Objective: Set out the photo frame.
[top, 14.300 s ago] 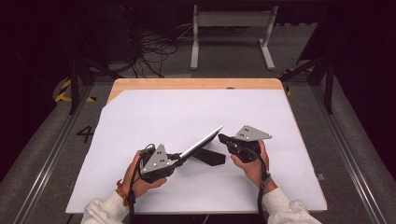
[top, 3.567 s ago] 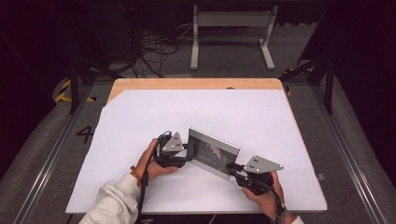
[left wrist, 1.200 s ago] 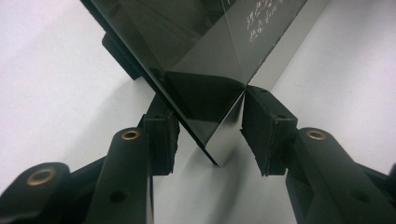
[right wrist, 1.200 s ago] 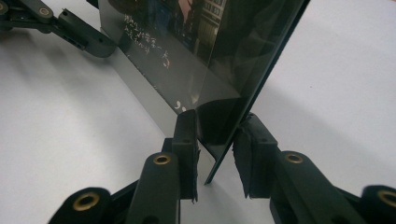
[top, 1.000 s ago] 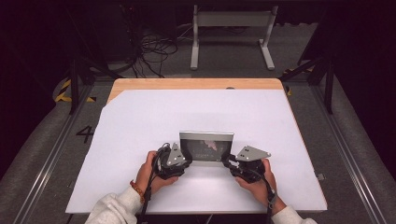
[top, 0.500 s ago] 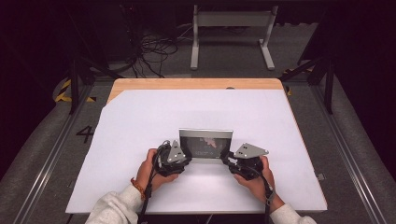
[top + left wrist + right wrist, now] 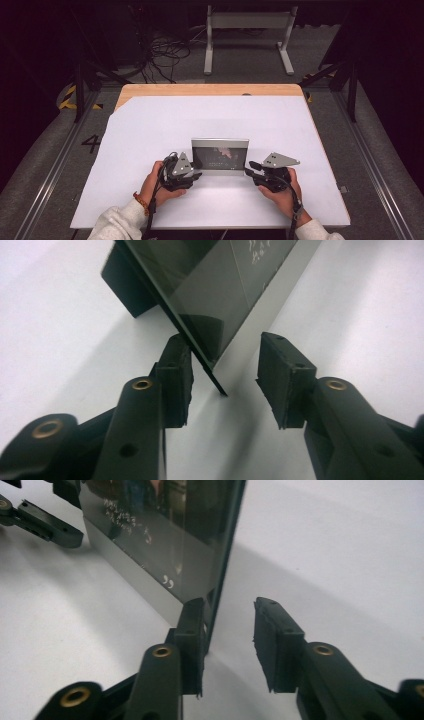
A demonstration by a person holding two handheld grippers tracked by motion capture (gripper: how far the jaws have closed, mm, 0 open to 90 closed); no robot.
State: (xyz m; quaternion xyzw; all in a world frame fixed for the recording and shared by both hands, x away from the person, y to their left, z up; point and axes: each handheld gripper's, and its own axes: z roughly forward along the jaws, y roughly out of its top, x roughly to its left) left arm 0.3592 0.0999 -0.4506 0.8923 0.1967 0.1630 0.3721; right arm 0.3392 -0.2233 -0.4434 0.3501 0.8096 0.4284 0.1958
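The picture frame [image 7: 220, 156] now stands upright near the table's [image 7: 150, 125] near edge (earlier it lay tilted); left gripper [image 7: 222, 375] and right gripper [image 7: 227, 630] straddle its lower corners with jaws parted, releasing.

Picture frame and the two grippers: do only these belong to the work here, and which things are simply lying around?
Belongs to the work:
- picture frame, standing on the white table cover
- left gripper, jaws astride its corner
- right gripper, likewise

Lying about:
- cables on the floor
- metal stand behind the table
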